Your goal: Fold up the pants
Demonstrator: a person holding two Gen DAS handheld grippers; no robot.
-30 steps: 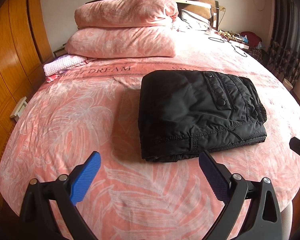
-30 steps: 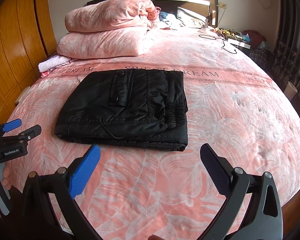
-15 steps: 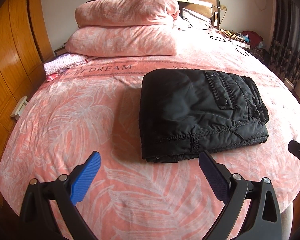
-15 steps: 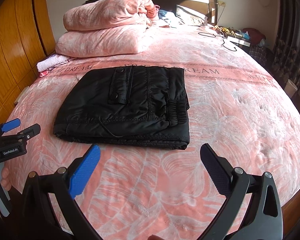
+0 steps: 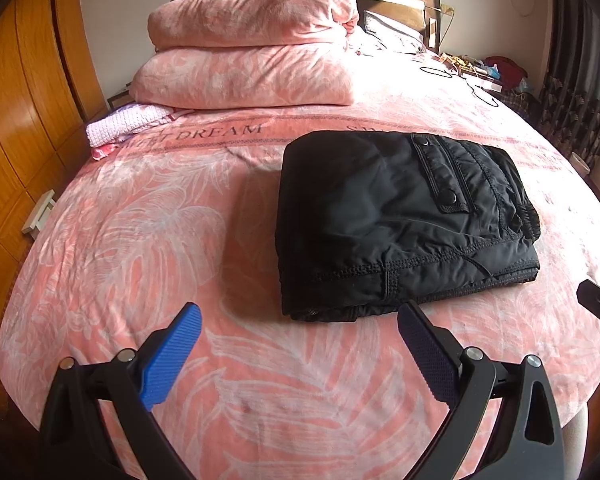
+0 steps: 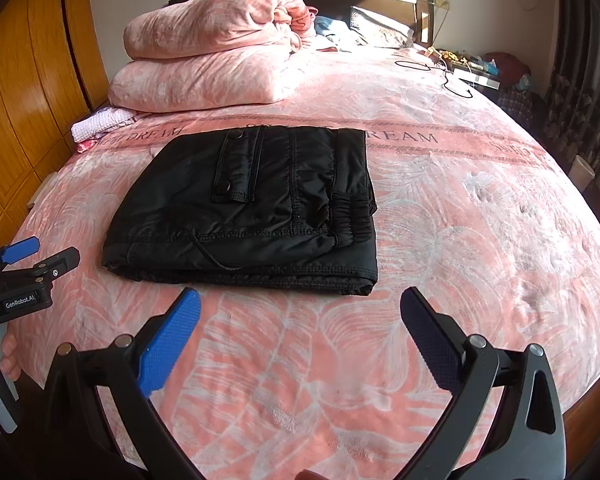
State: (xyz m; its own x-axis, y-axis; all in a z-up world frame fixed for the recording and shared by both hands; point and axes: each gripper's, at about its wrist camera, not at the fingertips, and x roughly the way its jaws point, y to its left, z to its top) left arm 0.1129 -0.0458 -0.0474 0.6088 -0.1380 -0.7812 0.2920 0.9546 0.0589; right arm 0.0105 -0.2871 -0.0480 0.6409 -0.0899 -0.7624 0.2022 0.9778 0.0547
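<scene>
Black padded pants [image 5: 395,220] [image 6: 256,208] lie folded into a compact rectangle on the pink bed, with a snap pocket flap on top and the elastic waistband at the right side. My left gripper [image 5: 300,330] hovers open over the bedspread just in front of the pants' near left corner, nothing between its fingers. Open too, my right gripper [image 6: 300,316] hangs in front of the pants' near edge, apart from the fabric. The left gripper also shows at the left edge of the right wrist view [image 6: 24,256], held by a hand.
The pink leaf-print bedspread [image 5: 148,248] covers a round-fronted bed. A folded pink quilt [image 5: 248,48] and a pale knitted cloth [image 5: 128,122] lie at the head. Wooden wardrobe doors [image 5: 16,92] stand to the left. Cables and clutter [image 6: 455,68] sit far right, by dark curtains.
Both cameras have drifted slightly; the pants stay folded and still on the bed. Both grippers remain open and hold nothing.
</scene>
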